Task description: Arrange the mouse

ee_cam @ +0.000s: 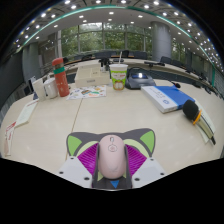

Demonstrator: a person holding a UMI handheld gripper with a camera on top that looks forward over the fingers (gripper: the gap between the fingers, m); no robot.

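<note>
A pale pink computer mouse [111, 157] sits between my gripper's [111, 160] two fingers, its nose pointing away from me. Both magenta pads [88, 160] press against its sides. The mouse is held above the light wooden table [110, 118], which stretches out ahead. The mouse hides the gap between the fingertips.
On the table beyond the fingers stand a green-and-white paper cup [119, 76], an orange-red bottle [60, 77], scattered papers [88, 91], a closed laptop [141, 77], a white-blue book [164, 98] and a dark object [192, 110] at the right. Office desks and ceiling lights lie beyond.
</note>
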